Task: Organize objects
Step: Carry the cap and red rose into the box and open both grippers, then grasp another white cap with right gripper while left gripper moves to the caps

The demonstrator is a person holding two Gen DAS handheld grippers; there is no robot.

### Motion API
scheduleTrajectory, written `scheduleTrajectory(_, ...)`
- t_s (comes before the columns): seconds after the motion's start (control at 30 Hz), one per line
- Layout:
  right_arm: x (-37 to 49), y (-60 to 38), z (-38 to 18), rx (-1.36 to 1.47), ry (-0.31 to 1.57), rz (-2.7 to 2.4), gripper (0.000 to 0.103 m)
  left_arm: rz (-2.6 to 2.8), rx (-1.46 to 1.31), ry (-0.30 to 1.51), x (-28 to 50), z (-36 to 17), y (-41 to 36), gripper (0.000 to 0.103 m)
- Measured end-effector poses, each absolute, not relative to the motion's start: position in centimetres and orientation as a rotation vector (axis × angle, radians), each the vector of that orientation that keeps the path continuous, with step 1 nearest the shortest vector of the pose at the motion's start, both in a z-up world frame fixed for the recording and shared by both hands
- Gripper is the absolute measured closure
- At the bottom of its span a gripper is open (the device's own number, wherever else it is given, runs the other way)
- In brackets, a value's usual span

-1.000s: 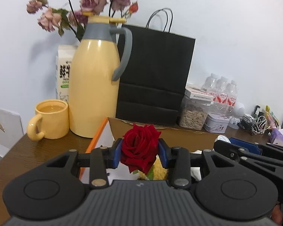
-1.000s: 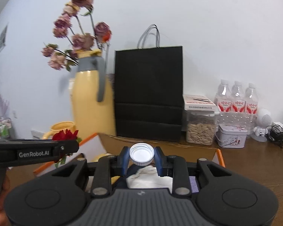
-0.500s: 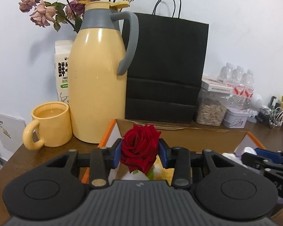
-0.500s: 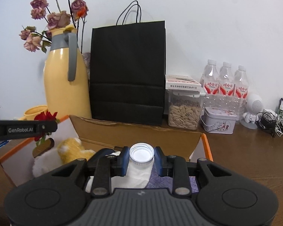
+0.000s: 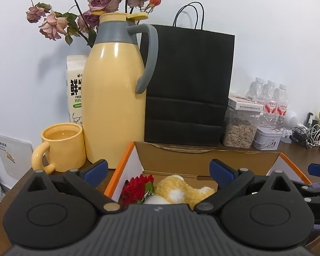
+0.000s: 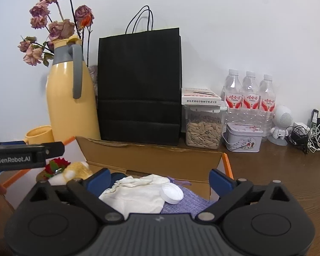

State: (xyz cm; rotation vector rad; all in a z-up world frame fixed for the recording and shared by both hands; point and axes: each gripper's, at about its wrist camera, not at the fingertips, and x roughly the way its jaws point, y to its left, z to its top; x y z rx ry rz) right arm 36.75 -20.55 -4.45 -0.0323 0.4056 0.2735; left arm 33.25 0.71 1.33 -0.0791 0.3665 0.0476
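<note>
Fingers point(image 5: 95, 168) of the left gripper point(image 5: 157, 169) spread wide above the red rose point(image 5: 136, 188) lying in the cardboard box point(image 5: 202, 160). Right gripper point(image 6: 160, 179) fingers are equally wide over the white bottle cap point(image 6: 172, 193), which rests on white cloth point(image 6: 136, 194).

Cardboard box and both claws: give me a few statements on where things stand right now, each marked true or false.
1. The left claw is open and holds nothing. True.
2. The red rose lies in the cardboard box beside the yellow plush toy. True.
3. The right claw is shut on the white bottle cap. False: it is open; the cap lies on the white cloth.
4. The yellow mug stands inside the box. False: it stands outside, beside the yellow thermos jug.
</note>
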Motion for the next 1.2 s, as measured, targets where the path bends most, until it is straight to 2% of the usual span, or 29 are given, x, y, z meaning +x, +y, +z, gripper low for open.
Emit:
scheduleTrajectory(0.23,34.7,-20.7,-3.3,-0.05,0.391,0.293,0.004,0.023,-0.085,0.341,30.8,2.4,0.8,0.0)
scheduleTrajectory(0.47,29.1,-22.8,-3.1,-0.085,0.363,0.336,0.0,-0.008,-0.071,0.336,26.3,3.3,1.2,0.0)
scheduleTrajectory(1.0,24.3,-25.0,-9.7,-0.15,0.632,0.339,0.0,-0.034,-0.021,0.467,20.5,-0.4,1.7,0.0)
scheduleTrajectory(1.1,24.2,-24.5,-9.9,-0.143,0.632,0.344,0.004,-0.035,-0.022,0.502,20.2,-1.6,1.9,0.0)
scheduleTrajectory(1.2,24.3,-24.1,-10.2,-0.133,0.641,0.354,0.027,-0.034,-0.018,0.523,20.1,-2.3,1.9,0.0)
